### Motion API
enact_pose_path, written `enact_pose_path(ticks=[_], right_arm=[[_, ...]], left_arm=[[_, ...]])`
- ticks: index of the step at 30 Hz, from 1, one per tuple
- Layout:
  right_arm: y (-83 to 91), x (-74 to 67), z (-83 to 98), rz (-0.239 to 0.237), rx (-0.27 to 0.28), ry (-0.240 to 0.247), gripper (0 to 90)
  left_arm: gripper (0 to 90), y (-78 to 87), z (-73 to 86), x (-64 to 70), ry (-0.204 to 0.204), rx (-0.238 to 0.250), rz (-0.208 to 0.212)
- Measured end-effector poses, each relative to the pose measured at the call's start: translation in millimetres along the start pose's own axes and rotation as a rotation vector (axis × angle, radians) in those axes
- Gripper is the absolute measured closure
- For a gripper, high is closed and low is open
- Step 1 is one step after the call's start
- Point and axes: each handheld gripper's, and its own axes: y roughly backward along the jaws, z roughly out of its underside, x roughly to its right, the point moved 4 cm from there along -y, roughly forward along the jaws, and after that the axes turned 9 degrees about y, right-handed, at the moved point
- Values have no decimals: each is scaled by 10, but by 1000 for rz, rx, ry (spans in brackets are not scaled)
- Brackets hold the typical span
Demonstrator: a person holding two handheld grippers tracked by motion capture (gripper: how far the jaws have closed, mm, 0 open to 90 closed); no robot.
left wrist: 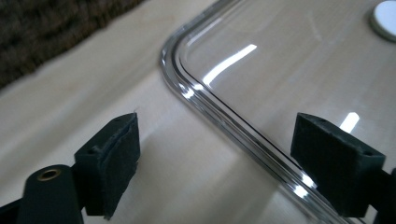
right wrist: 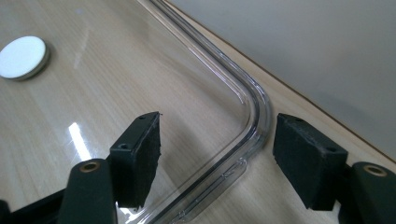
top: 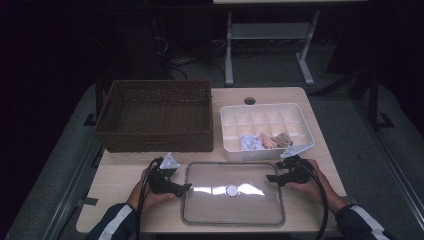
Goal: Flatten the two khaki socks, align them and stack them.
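From the high view, the clear lid (top: 233,192) lies flat on the surface (top: 125,170), in front of the white divided box (top: 266,127) and near the brown basket (top: 156,115). The box has a few small things in its front compartments and it is not covered. So I judge the work is at its beginning: the lid is not lifted, and picking it up and carrying it is all left to do. The left gripper (top: 184,187) is at the lid's left edge and the right gripper (top: 270,177) is at its right edge, each held in a hand.

In the left gripper view, the jaws stand wide apart. The raised rim of the lid (left wrist: 243,135) runs between them, near its rounded corner. One pad is over the bare surface, the other over the clear sheet. Neither pad presses on the rim, so this gripper is released and holds nothing.

In the right gripper view, it is much the same. The lid's other rounded corner (right wrist: 254,112) lies between the pads, one over the sheet and one outside the rim. The outside pad is just beside the rim, but I see no squeeze. This gripper is also released.
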Motion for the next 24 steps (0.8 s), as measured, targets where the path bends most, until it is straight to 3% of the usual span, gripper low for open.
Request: enact_pose_path(ticks=[2,3,5,9,11,12,13,19,24], right_arm=[[-7,-11,-16,17,-2,-16,299],[2,-17,-19,31,0,-5,303],[20,-23,-8,45,4,-17,319],[62,-41,86,26,18,-65,310],[73,-47,101,21,23,-63,310],[76,-64,121,29,34,-53,316],[74,-67,127,28,42,-48,319],[60,-101,142,25,80,-49,321],[51,-130,125,17,70,-45,322]], left_arm=[[235,34,24,5,42,28,25],[233,34,24,5,42,28,25],[225,57,49,28,90,33,86],[203,28,67,99,107,40,116],[204,25,65,103,105,41,119],[204,2,59,126,166,76,147],[204,-4,56,139,192,84,164],[214,-41,38,152,302,143,166],[213,-67,27,167,374,184,161]])
